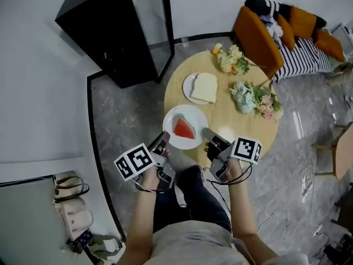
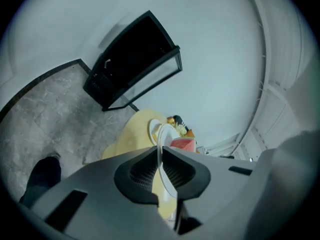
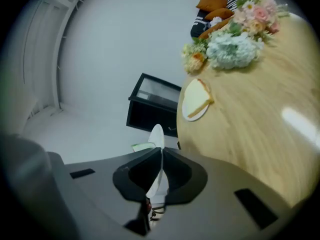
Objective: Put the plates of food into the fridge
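A white plate (image 1: 190, 138) with a red watermelon slice (image 1: 185, 128) sits at the near edge of the round wooden table (image 1: 242, 123), partly over the rim. My left gripper (image 1: 164, 141) is shut on the plate's left rim and my right gripper (image 1: 209, 139) on its right rim. In the left gripper view the plate (image 2: 164, 134) runs edge-on between the jaws of the left gripper (image 2: 161, 153), with the watermelon (image 2: 183, 144) beyond. The right gripper (image 3: 160, 155) pinches the thin plate rim (image 3: 157, 135). A second plate with bread (image 1: 202, 88) lies farther back. The black fridge (image 1: 113, 29) stands beyond, glass door open.
Two flower bunches (image 1: 252, 97) lie on the table's right and far side. An orange chair with striped cushions (image 1: 281, 35) stands behind the table. A shoe rack with bags (image 1: 71, 206) is at the near left. Cables trail on the grey floor (image 1: 300, 175) to the right.
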`<state>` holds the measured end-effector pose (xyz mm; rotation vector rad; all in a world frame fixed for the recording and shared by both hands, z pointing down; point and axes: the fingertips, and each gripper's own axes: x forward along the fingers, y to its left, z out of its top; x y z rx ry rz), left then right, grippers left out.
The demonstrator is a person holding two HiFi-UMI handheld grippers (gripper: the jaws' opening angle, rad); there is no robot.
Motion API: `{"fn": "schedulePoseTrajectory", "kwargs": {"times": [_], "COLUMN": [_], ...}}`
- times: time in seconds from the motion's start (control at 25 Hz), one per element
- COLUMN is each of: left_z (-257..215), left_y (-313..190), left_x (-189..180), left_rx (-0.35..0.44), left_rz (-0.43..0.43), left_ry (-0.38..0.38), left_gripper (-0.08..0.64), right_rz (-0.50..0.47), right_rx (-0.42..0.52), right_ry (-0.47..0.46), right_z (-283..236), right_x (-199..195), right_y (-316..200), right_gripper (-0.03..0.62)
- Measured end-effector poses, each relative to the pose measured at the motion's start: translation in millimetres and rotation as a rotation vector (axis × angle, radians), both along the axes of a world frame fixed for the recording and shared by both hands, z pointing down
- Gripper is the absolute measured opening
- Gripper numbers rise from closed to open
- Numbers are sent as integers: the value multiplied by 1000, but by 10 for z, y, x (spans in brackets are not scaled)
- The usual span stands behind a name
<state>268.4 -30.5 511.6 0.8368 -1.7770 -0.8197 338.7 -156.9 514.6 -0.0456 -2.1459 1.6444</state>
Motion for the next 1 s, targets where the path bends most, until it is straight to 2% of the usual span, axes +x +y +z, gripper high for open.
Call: {"fn": "schedulePoseTrajectory", "kwargs": {"times": [0.16,0.36,0.68,1.0], "left_z": [-71,-190,-328,-400], "left_y": [579,1279,2137,2543], "left_x": [-372,-914,-1758,-2263], "left_rx": [21,39,64,101], "left_rz": [-110,-197,-259,-300], "left_ry": [0,-18,-47,-41], "left_gripper": [35,34,32,32], "right_rz": [-98,-172,-217,-238], "right_rx": [8,12,14,31], "right_ry": [-12,-34,-62,-64], "right_z": [-87,-200,-332,-428], "right_x": [-498,-1130,-2024,-2569], "right_y": [515,1176,2017,2409], "right_gripper": [25,25,25,25]}}
